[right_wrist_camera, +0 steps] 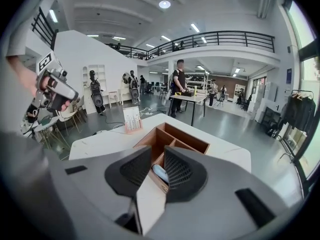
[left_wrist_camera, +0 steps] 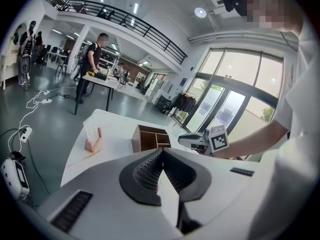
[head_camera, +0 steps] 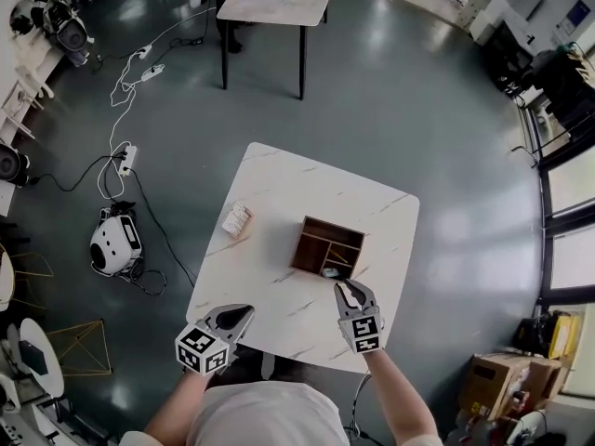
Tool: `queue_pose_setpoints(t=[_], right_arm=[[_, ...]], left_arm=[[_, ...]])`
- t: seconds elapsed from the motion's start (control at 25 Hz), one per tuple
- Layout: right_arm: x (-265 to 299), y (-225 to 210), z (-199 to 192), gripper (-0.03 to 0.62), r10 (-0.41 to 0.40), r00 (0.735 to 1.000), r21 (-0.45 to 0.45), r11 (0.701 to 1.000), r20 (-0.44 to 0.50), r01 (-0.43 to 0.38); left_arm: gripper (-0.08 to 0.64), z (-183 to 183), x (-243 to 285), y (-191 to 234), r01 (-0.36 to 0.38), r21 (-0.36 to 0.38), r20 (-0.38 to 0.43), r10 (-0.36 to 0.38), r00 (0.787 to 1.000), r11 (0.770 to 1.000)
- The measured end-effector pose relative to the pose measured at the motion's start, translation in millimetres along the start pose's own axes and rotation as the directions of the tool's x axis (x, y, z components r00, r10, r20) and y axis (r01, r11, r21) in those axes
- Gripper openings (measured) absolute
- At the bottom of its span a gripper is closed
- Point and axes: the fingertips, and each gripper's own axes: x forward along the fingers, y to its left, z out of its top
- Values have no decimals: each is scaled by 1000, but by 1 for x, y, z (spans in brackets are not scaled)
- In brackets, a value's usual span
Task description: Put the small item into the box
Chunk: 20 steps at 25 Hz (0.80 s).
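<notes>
A wooden box (head_camera: 332,225) with compartments stands right of centre on the white marble table (head_camera: 279,184). A small pale blue item (head_camera: 331,272) lies in its near compartment. My right gripper (head_camera: 349,289) hovers just in front of the box's near edge. In the right gripper view its jaws (right_wrist_camera: 158,151) stand apart with nothing pressed between them, and the item (right_wrist_camera: 160,173) shows through the gap, down inside the box (right_wrist_camera: 190,140). My left gripper (head_camera: 244,312) hangs over the table's near left edge, and its jaws (left_wrist_camera: 162,151) meet at the tips with nothing in them.
A small wooden stand holding a white card (head_camera: 237,219) sits on the table left of the box. A second table (head_camera: 274,7) stands farther back. Cables and a white device (head_camera: 115,242) lie on the floor to the left. Cardboard boxes (head_camera: 507,379) are at lower right.
</notes>
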Motion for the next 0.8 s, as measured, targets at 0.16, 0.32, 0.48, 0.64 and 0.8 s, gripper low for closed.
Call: queue_pose_setpoints(t=[0.16, 0.32, 0.48, 0.64, 0.8], right_arm=[[-26, -2, 17, 54, -60, 997, 49, 997, 38, 59], [-54, -2, 34, 40, -117, 991, 98, 989, 68, 111], [-86, 5, 47, 28, -180, 980, 126, 977, 82, 169], [-116, 13, 55, 26, -237, 967, 159, 963, 99, 219], [-143, 24, 63, 26, -282, 953, 157, 952, 110, 264]], left_arm=[[14, 3, -8, -2, 19, 43, -2, -19, 1000, 999], [14, 6, -20, -3, 38, 71, 1, -38, 999, 997], [14, 9, -36, -1, 58, 92, 6, -59, 998, 994], [14, 16, -47, -1, 94, 117, 26, -98, 995, 989], [14, 29, -62, -8, 146, 157, 60, -157, 986, 977]])
